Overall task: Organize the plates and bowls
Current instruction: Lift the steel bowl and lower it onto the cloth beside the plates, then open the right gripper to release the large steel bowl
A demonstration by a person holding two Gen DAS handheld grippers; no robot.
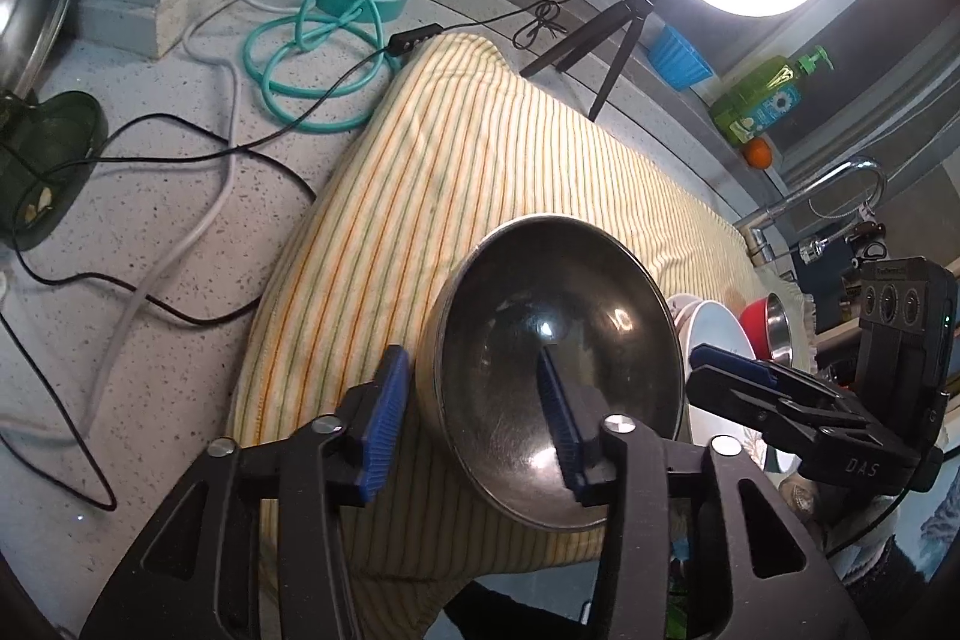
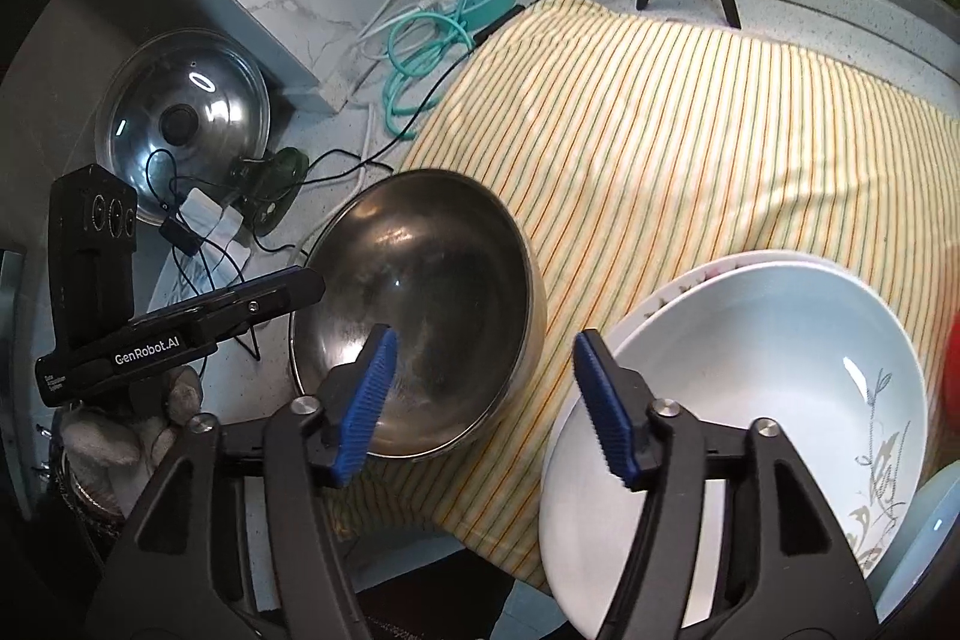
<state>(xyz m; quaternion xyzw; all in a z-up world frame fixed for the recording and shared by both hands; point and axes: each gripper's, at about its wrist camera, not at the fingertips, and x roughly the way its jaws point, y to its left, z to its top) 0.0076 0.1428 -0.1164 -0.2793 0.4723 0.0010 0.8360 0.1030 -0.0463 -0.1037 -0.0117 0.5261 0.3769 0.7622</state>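
Both pairs of fingers stand parted, gripping nothing: my left gripper (image 1: 474, 424) straddles the near rim of the steel bowl (image 1: 558, 370) without pressing it, and my right gripper (image 2: 492, 406) hangs empty. That bowl sits on the striped cloth (image 2: 690, 130), just left of the white plates (image 2: 750, 370).

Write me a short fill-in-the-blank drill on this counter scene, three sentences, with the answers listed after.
1. The steel bowl sits on a striped ____.
2. One pad of the left claw is inside the bowl and the other is ____ it.
3. The right claw stands open between the steel bowl and a white ____ with a plant pattern.

Missing words: cloth; outside; plate
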